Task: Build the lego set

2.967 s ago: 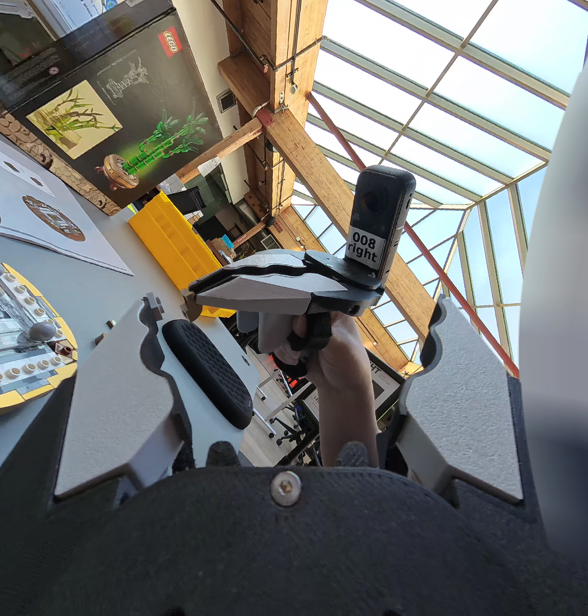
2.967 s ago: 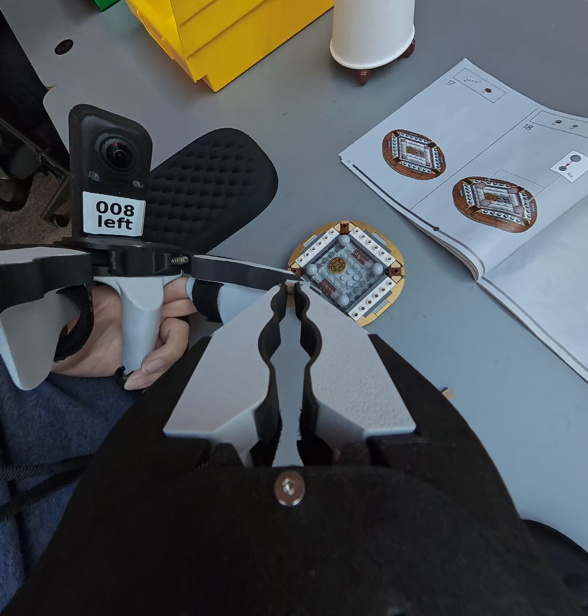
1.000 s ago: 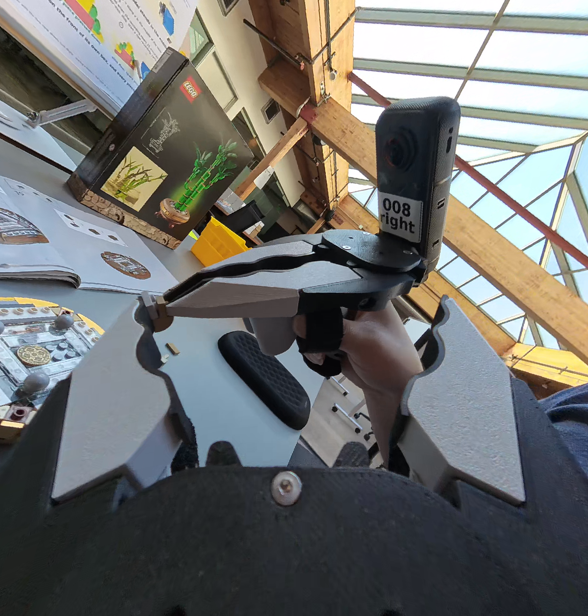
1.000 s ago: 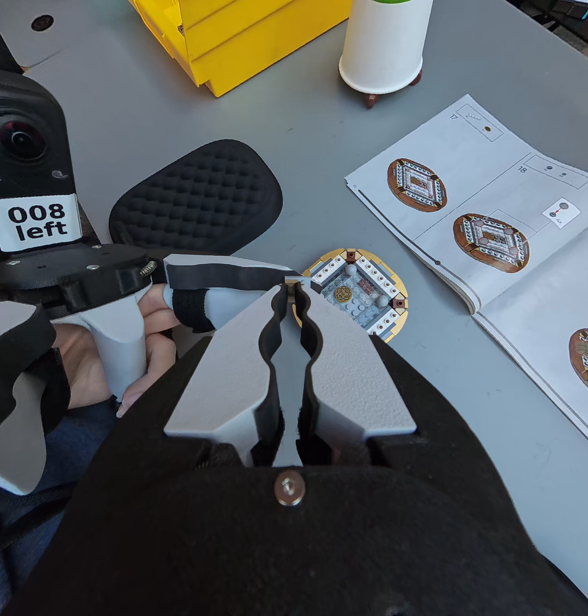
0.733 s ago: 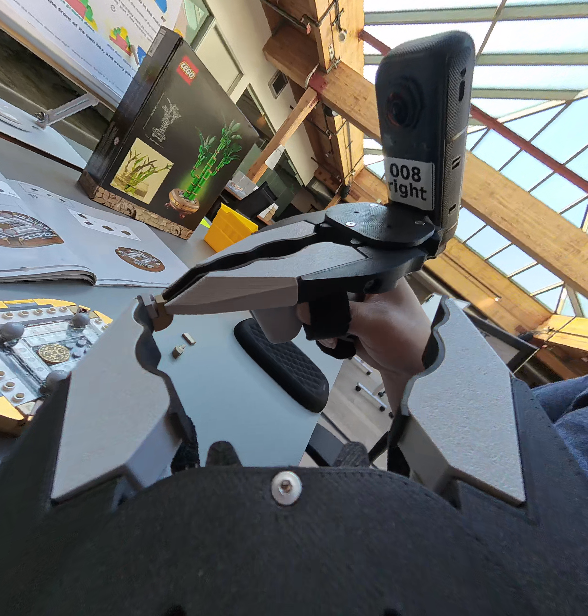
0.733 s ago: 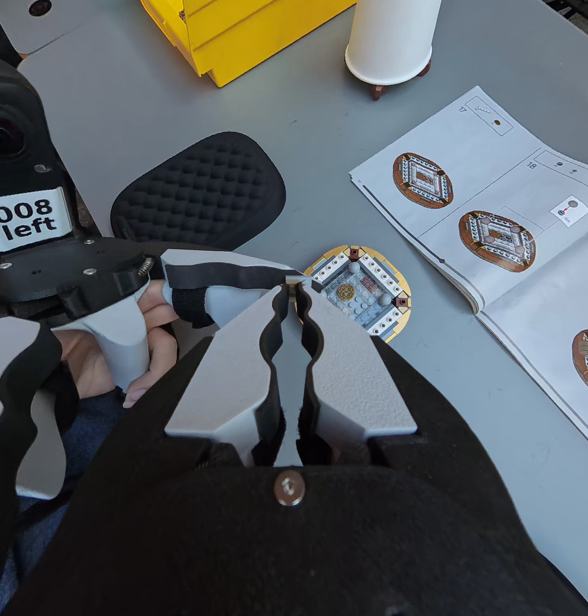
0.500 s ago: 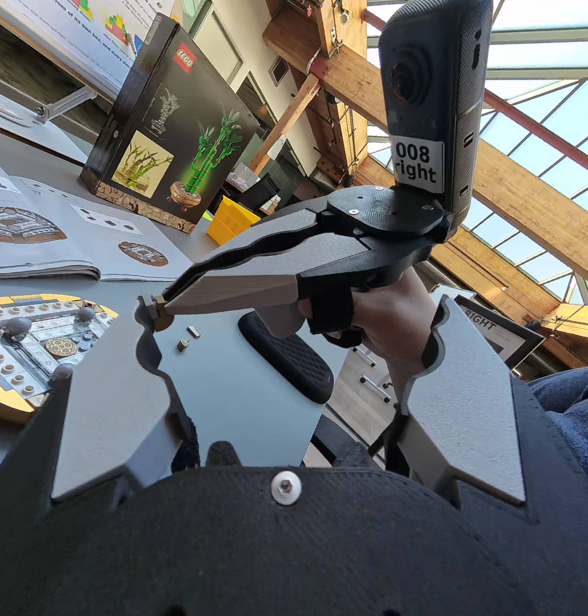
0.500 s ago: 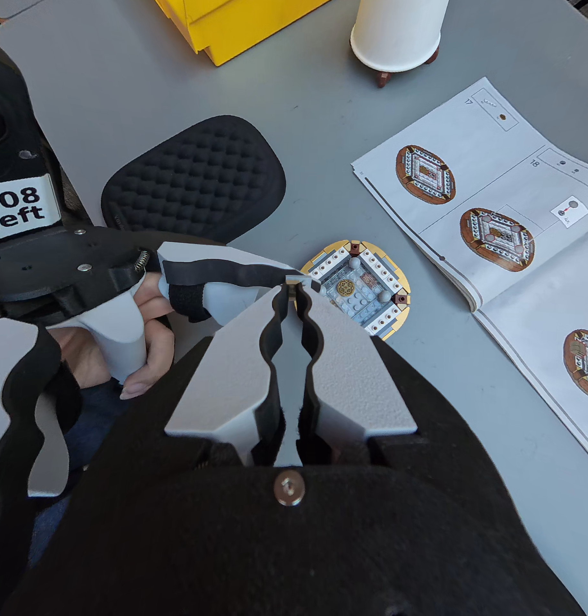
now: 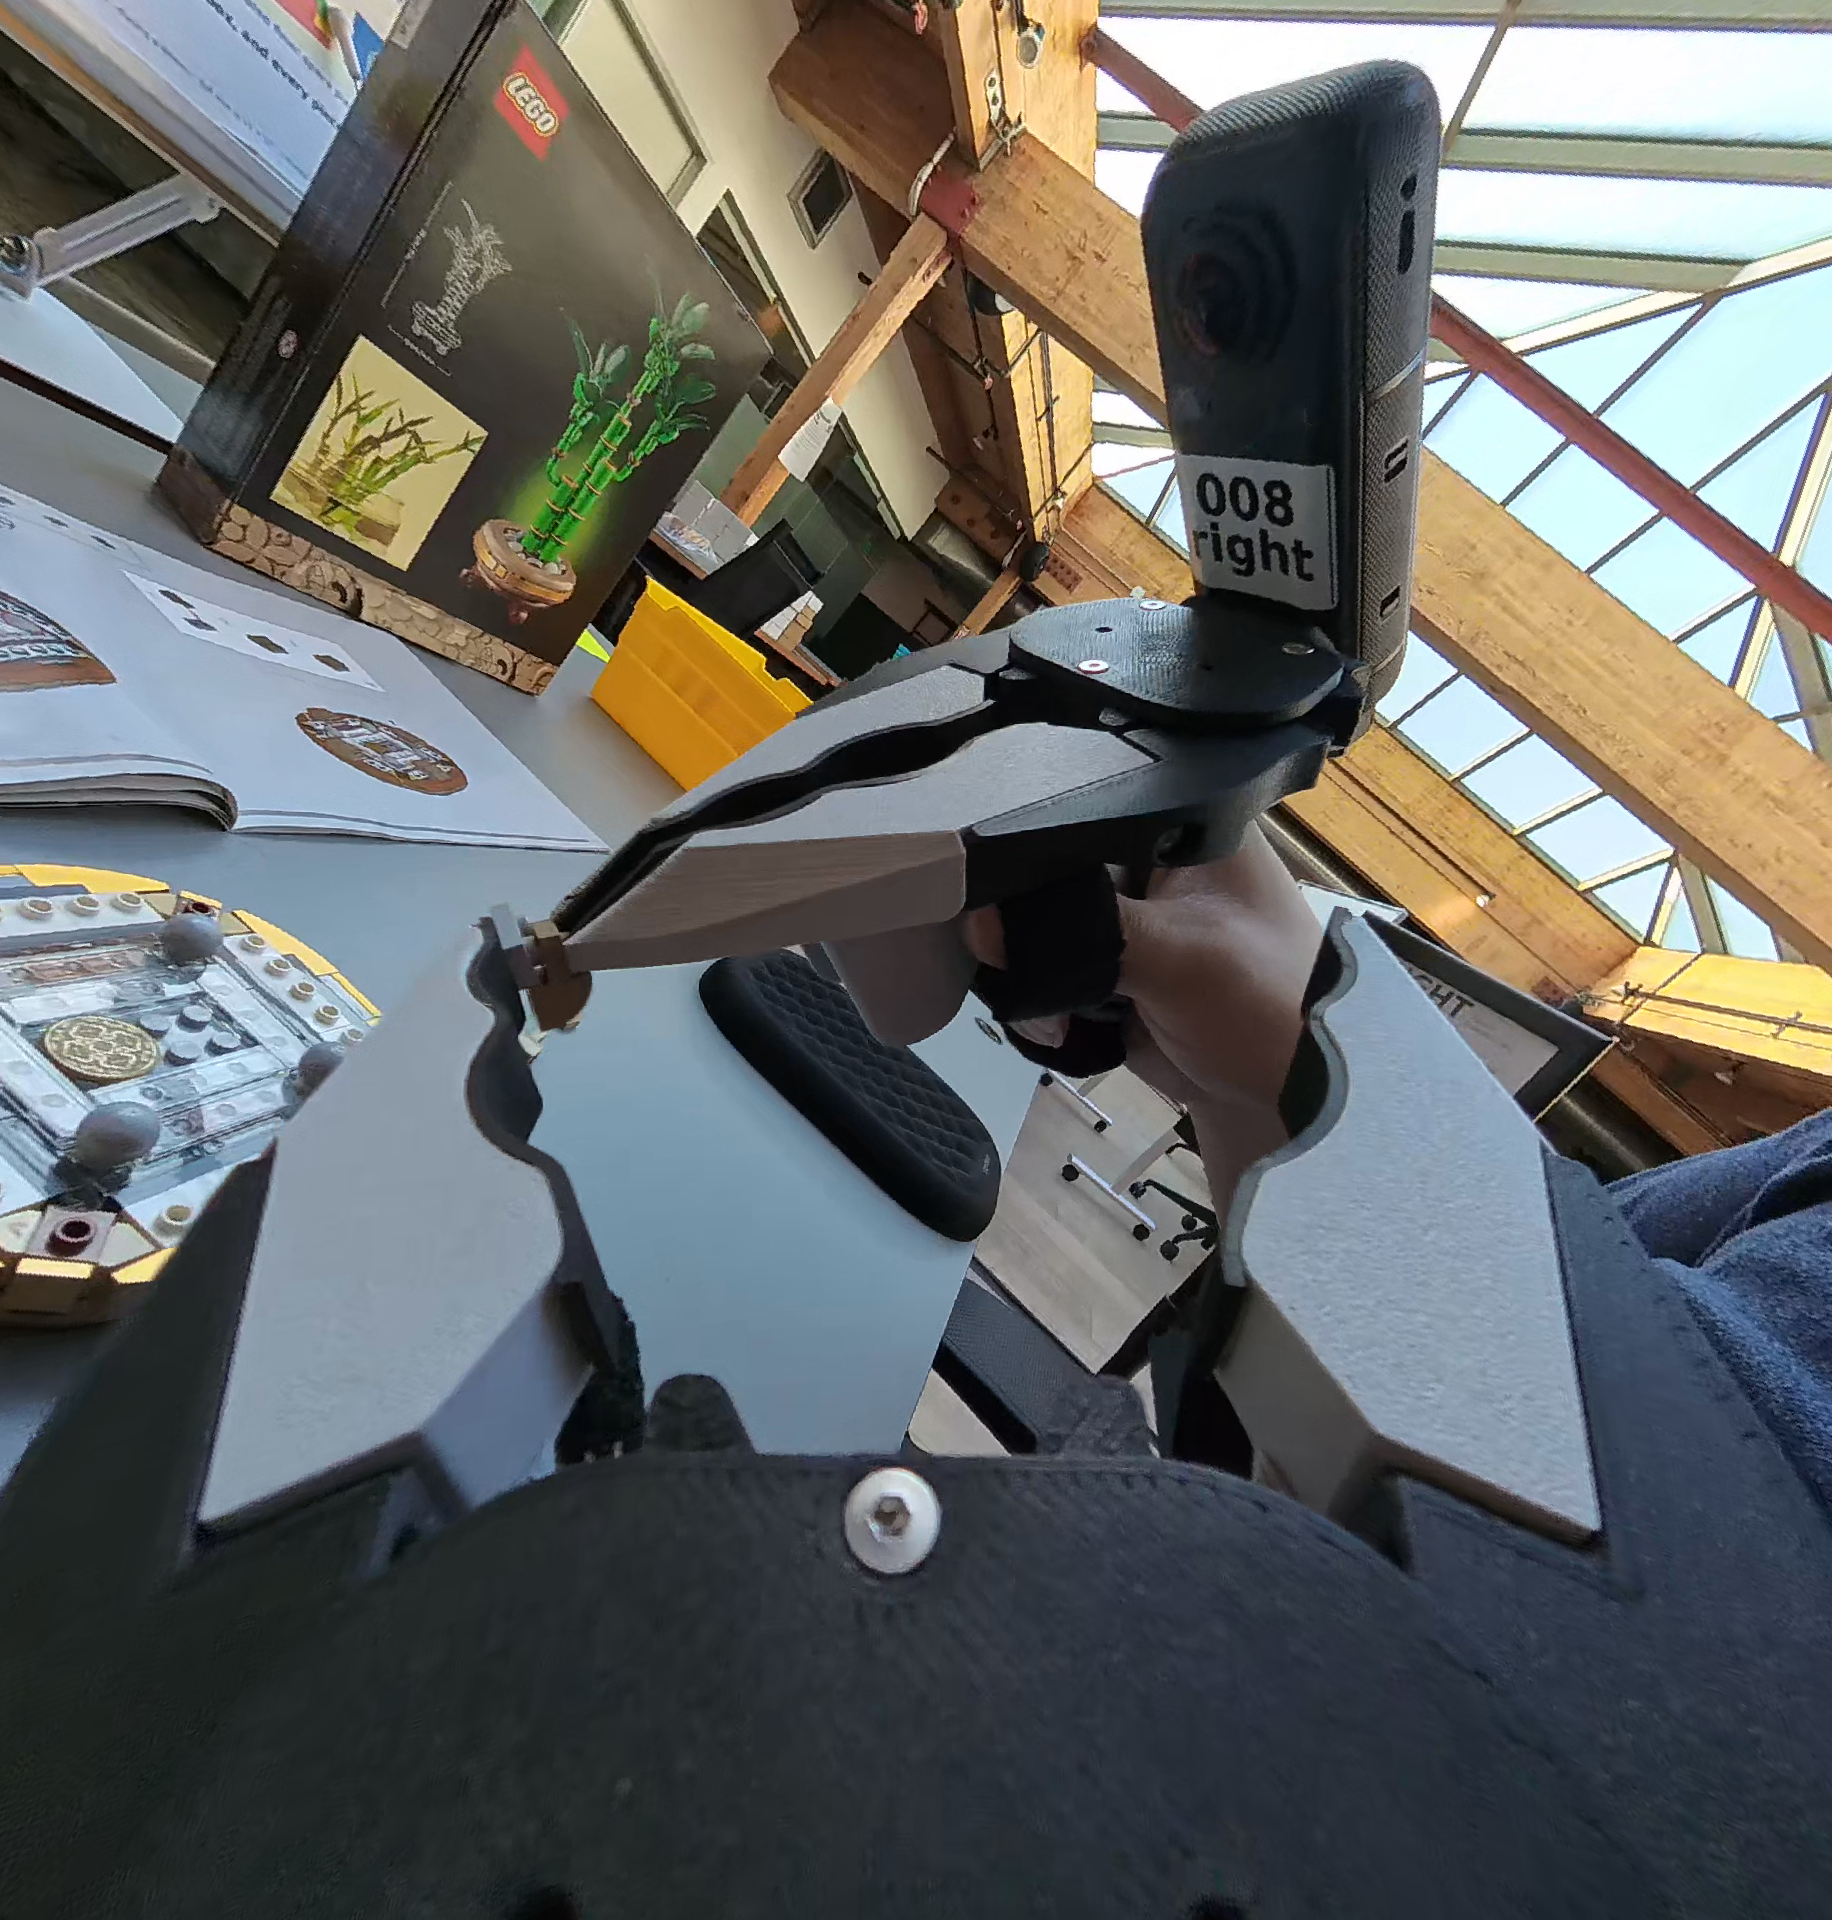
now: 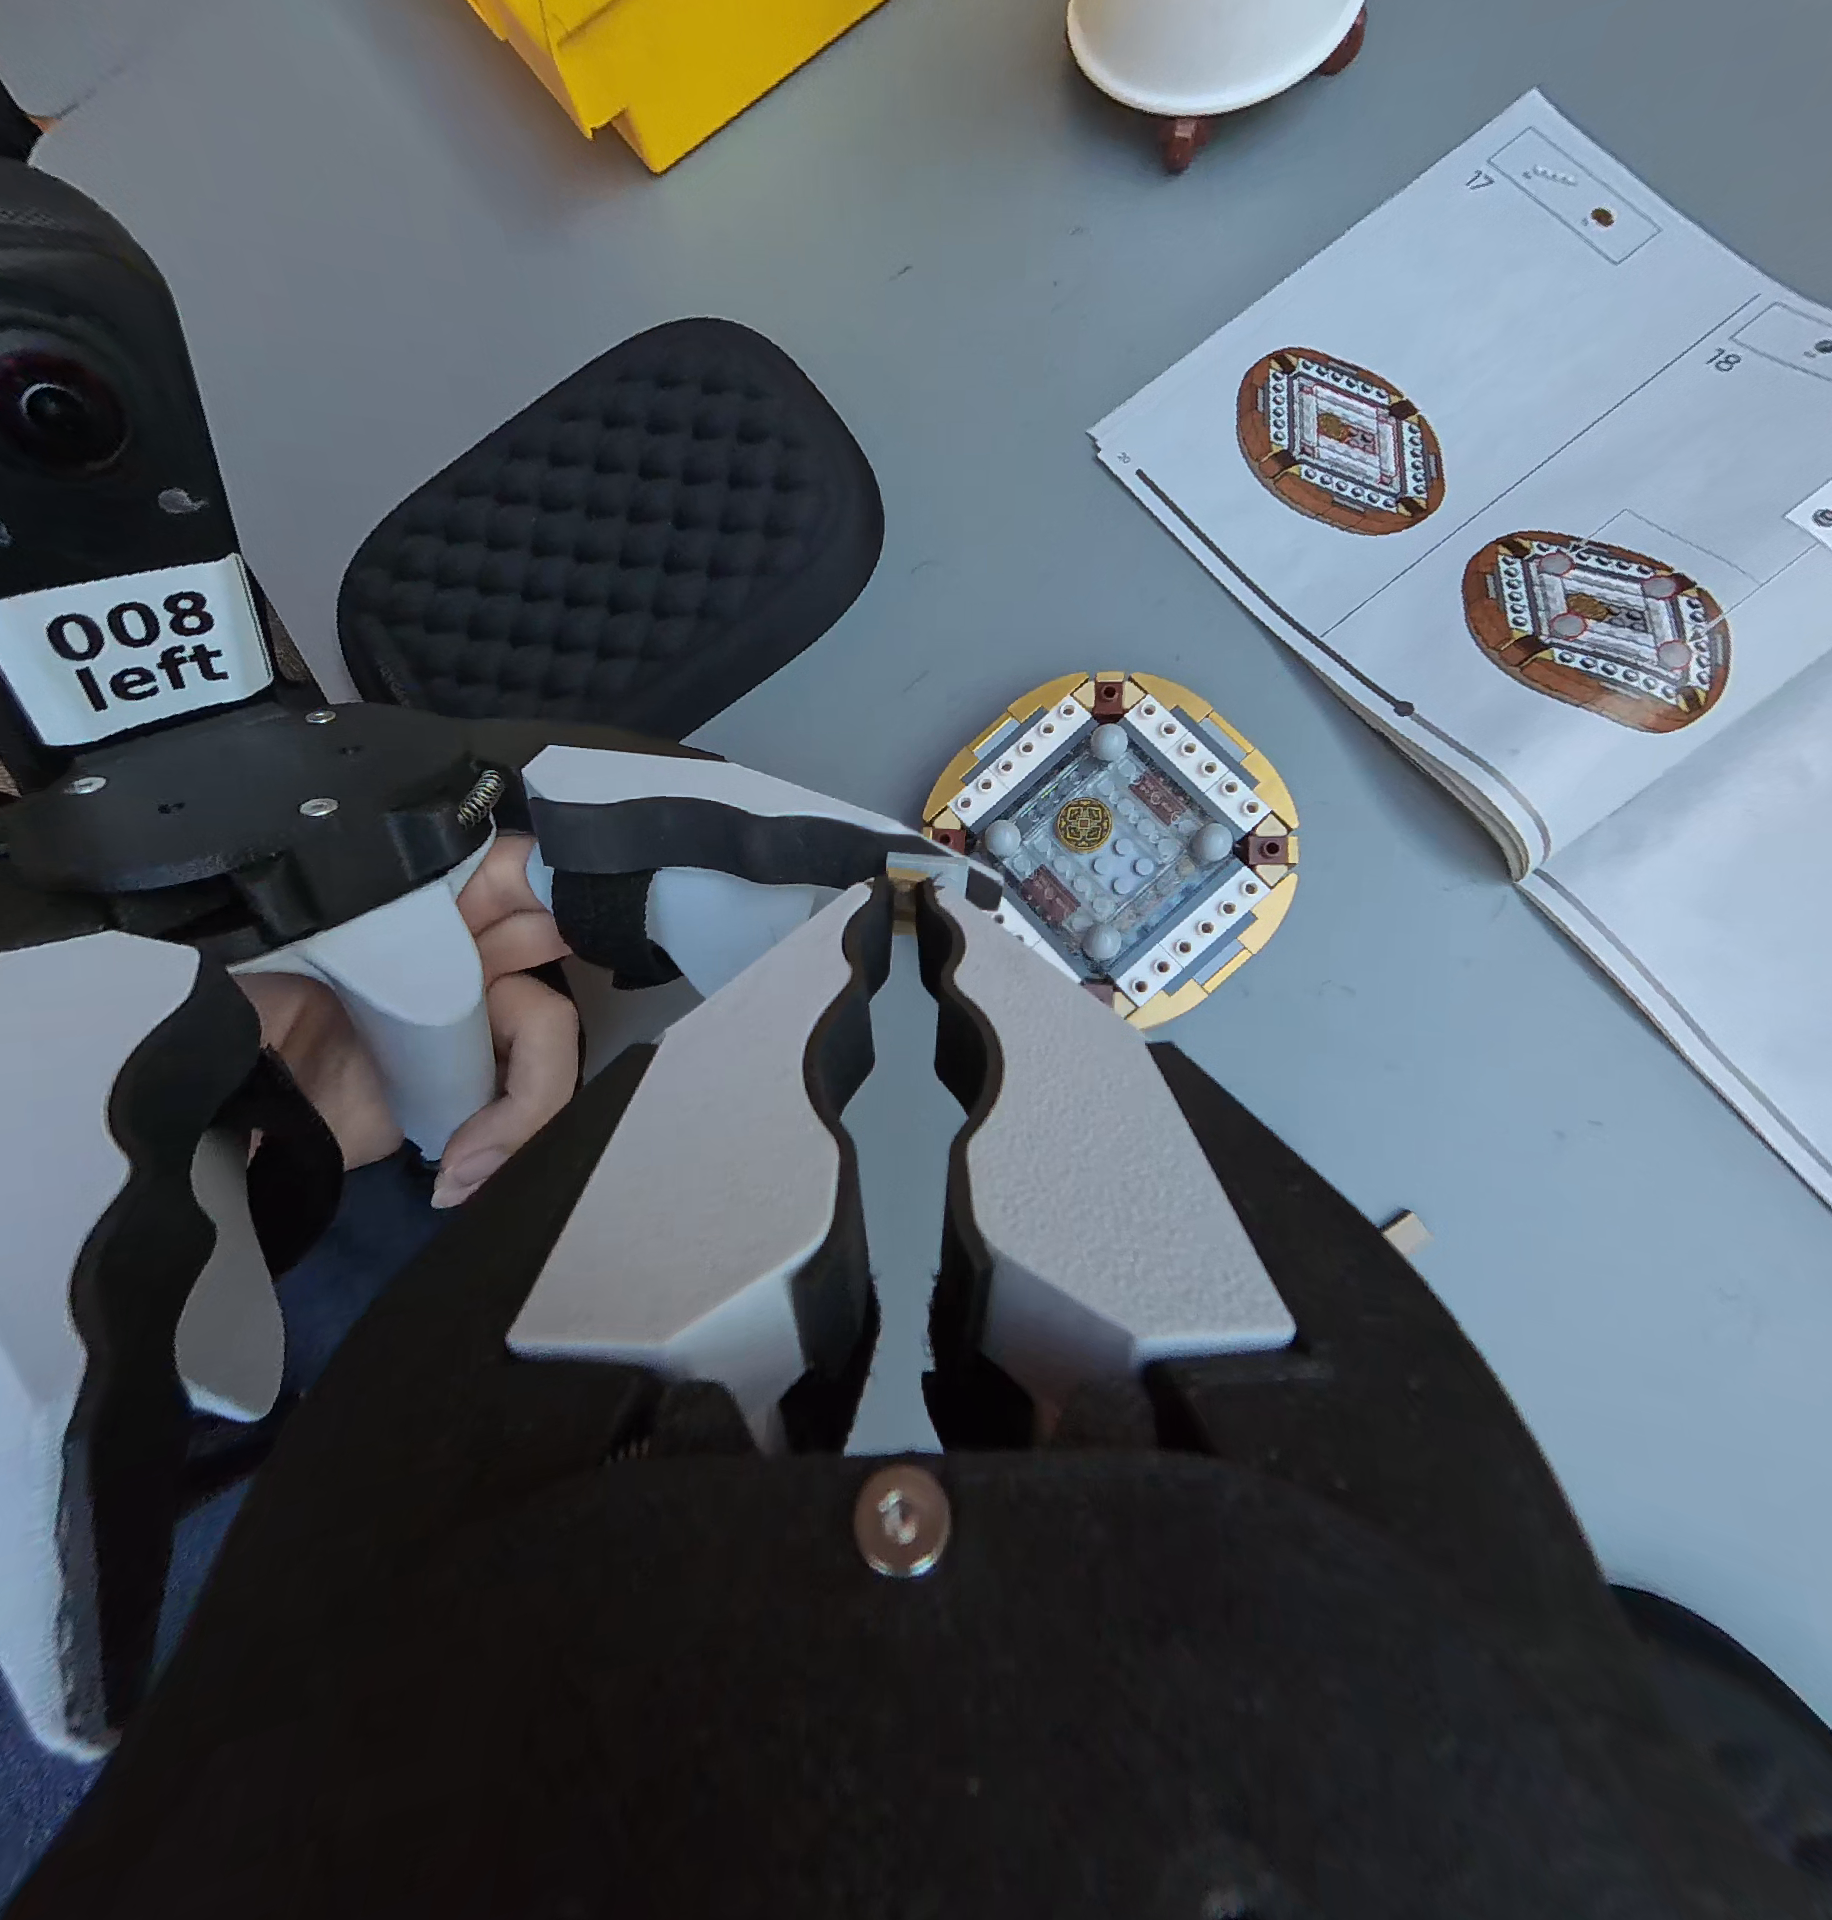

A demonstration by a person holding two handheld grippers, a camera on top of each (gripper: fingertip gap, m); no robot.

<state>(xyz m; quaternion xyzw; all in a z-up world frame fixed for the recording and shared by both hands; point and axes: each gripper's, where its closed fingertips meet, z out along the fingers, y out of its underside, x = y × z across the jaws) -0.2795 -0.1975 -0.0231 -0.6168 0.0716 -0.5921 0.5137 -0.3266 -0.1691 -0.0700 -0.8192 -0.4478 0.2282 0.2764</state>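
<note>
The right gripper [image 10: 896,883] is seen closest in the right wrist view, its jaws clenched on a small tan piece [image 9: 551,971] at the very tips. In the left wrist view the piece is seen pressed against the tip of one finger [image 9: 403,1205] of the left gripper [image 9: 896,997], whose jaws are spread wide and released, with nothing between them. Both grippers are held above the grey surface [image 10: 1411,1195], each by a hand [image 10: 372,1049].

Just beyond the meeting tips, the round lego base [image 10: 1109,847] lies flat on the surface: a gold rim, white studded strips in a square, four grey balls at the corners and a gold medallion in the middle. A loose tan piece [image 10: 1405,1231] lies on the surface nearer than the base and to its right. A black dimpled pad [image 10: 611,530] lies left of the base and a little farther off. The open booklet [image 10: 1577,499] lies right of the base, showing round build pictures.

Farther than the base, a yellow bin [image 10: 673,62] and a white cylinder [image 10: 1213,52] on small brown feet are seen at the back. In the left wrist view, the black set box [image 9: 455,343] with a bamboo picture stands upright behind the booklet.
</note>
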